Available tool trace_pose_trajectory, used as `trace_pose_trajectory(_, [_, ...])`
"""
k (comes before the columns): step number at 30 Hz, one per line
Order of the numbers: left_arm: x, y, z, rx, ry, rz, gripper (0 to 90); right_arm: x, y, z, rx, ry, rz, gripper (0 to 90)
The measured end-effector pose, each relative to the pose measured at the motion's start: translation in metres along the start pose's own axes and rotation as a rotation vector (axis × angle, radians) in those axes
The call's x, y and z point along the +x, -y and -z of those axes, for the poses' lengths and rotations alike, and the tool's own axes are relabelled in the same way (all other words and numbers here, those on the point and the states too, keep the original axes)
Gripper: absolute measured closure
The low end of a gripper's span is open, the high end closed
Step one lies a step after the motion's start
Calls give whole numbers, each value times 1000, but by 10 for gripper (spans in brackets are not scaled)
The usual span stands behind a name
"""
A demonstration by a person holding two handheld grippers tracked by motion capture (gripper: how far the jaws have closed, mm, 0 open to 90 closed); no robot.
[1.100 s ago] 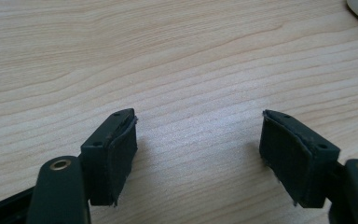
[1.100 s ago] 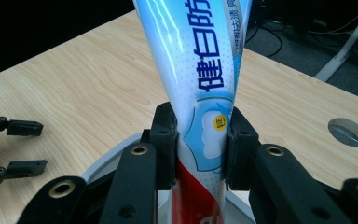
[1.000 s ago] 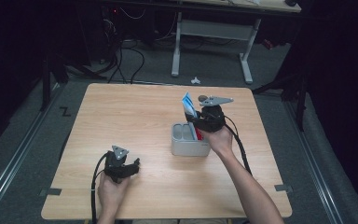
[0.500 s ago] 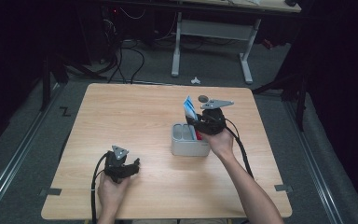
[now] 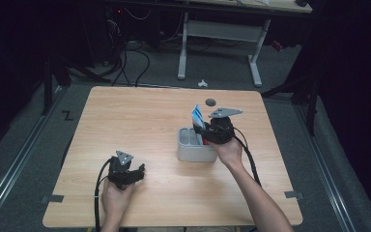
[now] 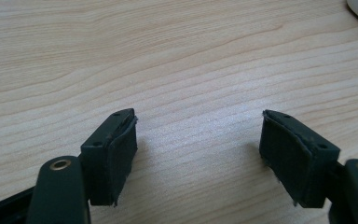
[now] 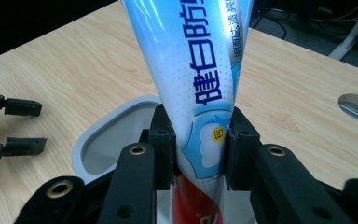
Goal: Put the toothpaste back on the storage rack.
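Your right hand-held gripper (image 7: 193,154) pinches the soft, light, slippery toothpaste tube (image 7: 198,79) low down; keep the squeeze gentle. Left hand-held gripper (image 6: 198,156) gapes empty.

My high view looks from above my side, forward and down on the whole wooden table (image 5: 140,116), from far. My left gripper view sits very close over the table surface and looks along the left gripper (image 6: 198,154) at bare wood. My right gripper view looks along the right gripper (image 7: 198,149), very near the toothpaste tube (image 7: 200,70) and the grey holder (image 7: 98,140). It shares with the high view the holder (image 5: 193,150), the tube (image 5: 198,117), the left gripper (image 5: 125,171) and the round table hole (image 5: 210,101).
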State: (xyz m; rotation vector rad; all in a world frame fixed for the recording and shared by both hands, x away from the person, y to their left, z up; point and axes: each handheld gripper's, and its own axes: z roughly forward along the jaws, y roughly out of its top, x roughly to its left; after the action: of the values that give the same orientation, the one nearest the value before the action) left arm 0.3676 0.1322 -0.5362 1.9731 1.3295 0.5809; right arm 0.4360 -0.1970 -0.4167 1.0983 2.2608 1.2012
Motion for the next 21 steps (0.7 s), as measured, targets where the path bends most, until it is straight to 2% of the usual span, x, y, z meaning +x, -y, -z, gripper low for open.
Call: trace_pose_trajectory(21, [0, 0, 0, 0, 0, 0, 279, 2, 13, -8, 22, -7, -8, 684])
